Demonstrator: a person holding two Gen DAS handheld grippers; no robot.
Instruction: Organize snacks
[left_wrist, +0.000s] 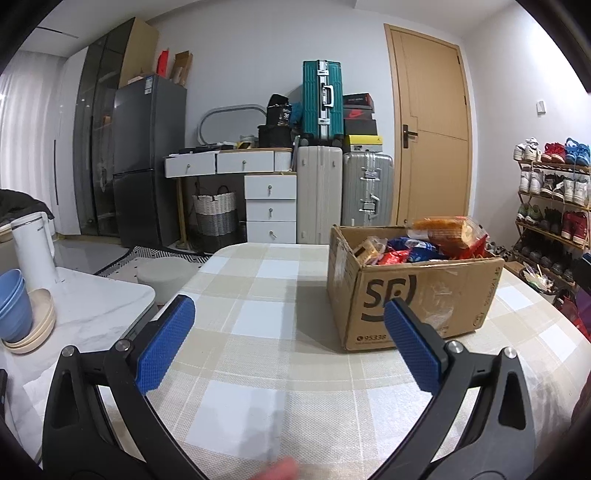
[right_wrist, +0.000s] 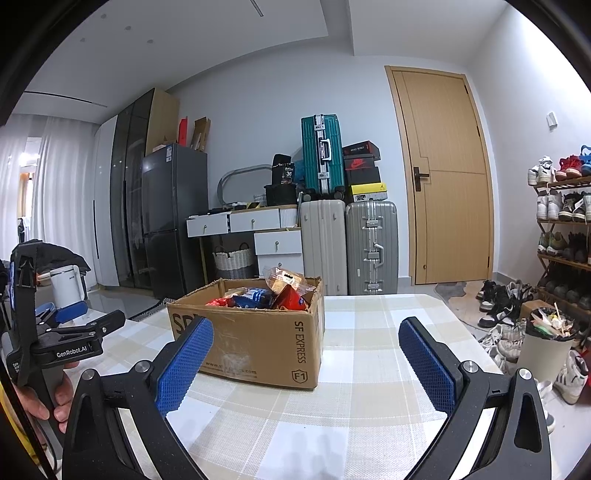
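While both grippers hover empty with jaws spread wide, left gripper (left_wrist: 288, 339) and right gripper (right_wrist: 306, 354), one cardboard box (left_wrist: 424, 299) of snack packets (left_wrist: 410, 251) sits on the checked table (left_wrist: 258, 317), at 1 o'clock from left, 11 from right.

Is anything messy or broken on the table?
The cardboard box looks worn: its rim is torn and creased, with tape remains on the side. The snack packets are heaped unevenly, some poking above the rim. Nothing has spilled onto the checked tablecloth.
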